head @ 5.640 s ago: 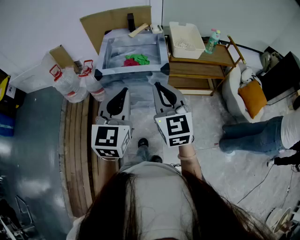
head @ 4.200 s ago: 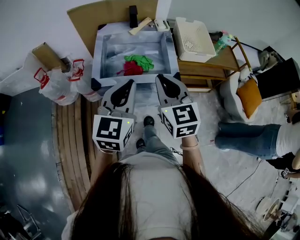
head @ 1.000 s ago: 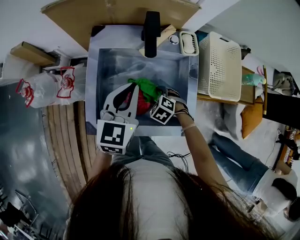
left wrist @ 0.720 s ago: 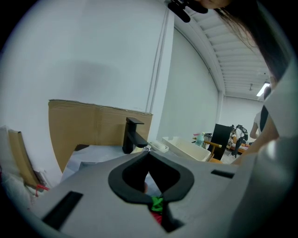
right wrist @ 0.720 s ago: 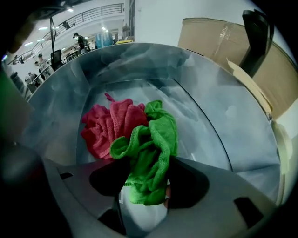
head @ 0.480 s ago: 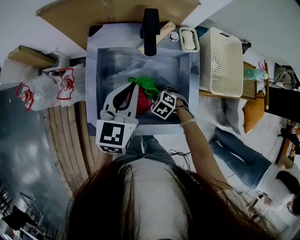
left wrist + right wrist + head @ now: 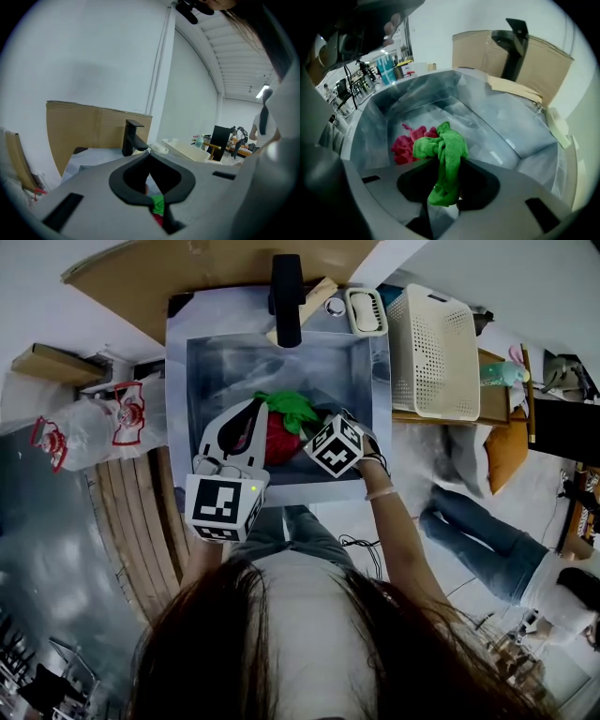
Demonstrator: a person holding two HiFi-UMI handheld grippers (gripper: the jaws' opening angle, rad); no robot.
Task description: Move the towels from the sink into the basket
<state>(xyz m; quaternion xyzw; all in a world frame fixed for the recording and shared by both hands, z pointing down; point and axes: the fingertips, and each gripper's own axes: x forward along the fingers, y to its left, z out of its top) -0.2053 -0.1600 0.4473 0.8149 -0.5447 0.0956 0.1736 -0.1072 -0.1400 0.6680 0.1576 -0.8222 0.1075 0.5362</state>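
- The green towel [image 7: 445, 150] is hanging pinched in the right gripper's [image 7: 446, 164] jaws, which have just been closing on it, inside the sink [image 7: 361, 362].
- The red towel [image 7: 405, 143] is lying on the sink's floor just beside it.
- The left gripper [image 7: 150, 153] is hovering over the sink's near side, jaws together and holding nothing.
- The basket [image 7: 431, 343] is standing just right of the sink.

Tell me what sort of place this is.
Probably a lab or workshop with a mock-up washing station, not a real kitchen: the sink with its black faucet is backed only by a cardboard sheet, and a white basket sits on a wooden shelf beside it.
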